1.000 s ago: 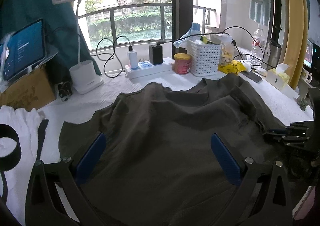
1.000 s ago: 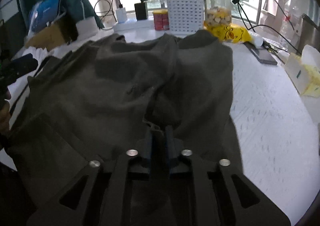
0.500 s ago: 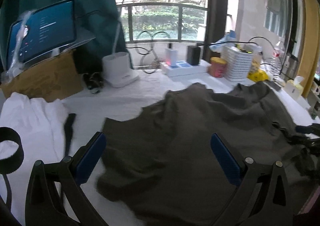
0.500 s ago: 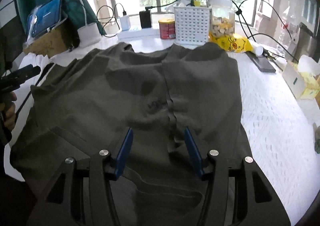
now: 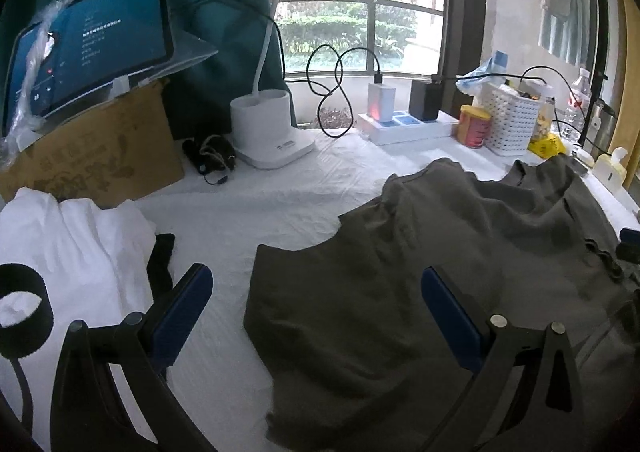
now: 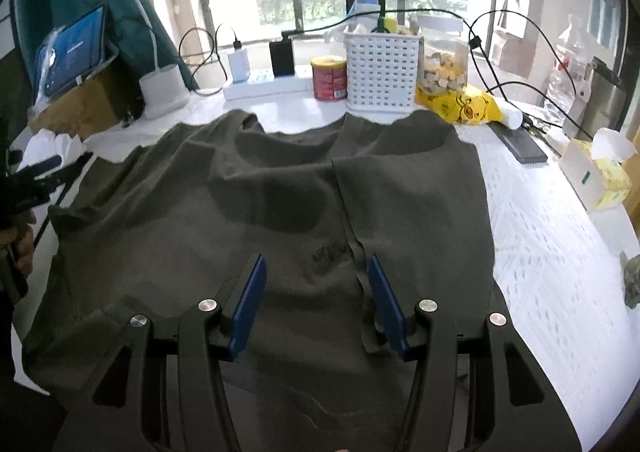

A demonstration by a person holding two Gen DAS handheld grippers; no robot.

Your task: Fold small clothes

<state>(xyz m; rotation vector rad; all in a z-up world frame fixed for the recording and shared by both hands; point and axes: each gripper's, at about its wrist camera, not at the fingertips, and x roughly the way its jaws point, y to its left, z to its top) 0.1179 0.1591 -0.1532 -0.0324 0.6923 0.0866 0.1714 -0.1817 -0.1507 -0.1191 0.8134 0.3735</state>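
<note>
From the left wrist camera, the left gripper [image 5: 316, 312] hangs with its blue-padded fingers [image 5: 182, 314] spread wide and nothing between them but the white table cover [image 5: 280, 208] and the near edge of the dark grey T-shirt [image 5: 420, 272]. The shirt lies ahead and to the right of this tool, its left sleeve edge reaching in under the gap, its body running off beneath the right finger. To the left of the tool sits a pile of white cloth [image 5: 76, 244], and beyond that a cardboard box [image 5: 92, 148] with a tablet [image 5: 88, 40] propped on it. Straight ahead, well past the fingertips, stand a white desk lamp [image 5: 272, 128] and a power strip [image 5: 408, 128].

From the right wrist camera, the right gripper [image 6: 316, 304] is directly over the shirt [image 6: 240, 220]; its jaws have just been opening and now stand apart, pads clear of the fabric. A folded-over flap edge of the shirt runs up from just inside the right finger towards the collar. Far ahead are a white basket [image 6: 382, 68] and a red can [image 6: 329, 77]; to the right, a tissue box [image 6: 596, 176]. At the far left edge, the person's hand [image 6: 22, 244] holds the other tool.
</note>
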